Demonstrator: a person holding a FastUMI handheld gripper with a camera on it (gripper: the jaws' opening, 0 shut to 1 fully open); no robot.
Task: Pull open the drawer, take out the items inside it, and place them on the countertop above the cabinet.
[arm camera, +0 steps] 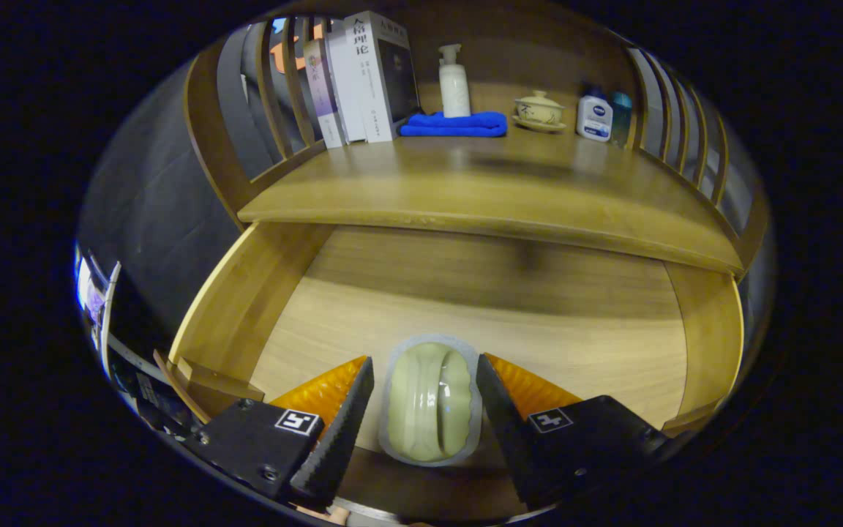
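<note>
Drawer point(260, 293) stands pulled open under the countertop point(495, 197), so I judge the opening step done and the taking-out step in hand. One item lies in it that I can see: a pale green, cushion-shaped thing in a clear wrapper, which I will call the packet point(430, 401), resting on the drawer floor close to the front edge. My gripper point(425, 399) straddles it, a finger on either side; the jaws are parted about as wide as the packet, and I cannot tell whether the pads point(345, 424) touch the wrapper or stand just clear of it, so I do not count it as gripped. The next move, as I read it, calls for closing until both fingers press firmly on the packet, then lifting straight up to clear the drawer front, then carrying it forward onto the bare stretch of countertop. The wrapper looks slick, so a squeeze on the packet's middle seems safer than on its rim. Counting outward on the countertop, well beyond the fingers: three books point(363, 80) standing upright, one folded blue cloth point(454, 124), one white pump bottle point(454, 84) just behind the cloth, one lidded cup on a saucer point(538, 111), and two small bottles point(596, 117) side by side.
</note>
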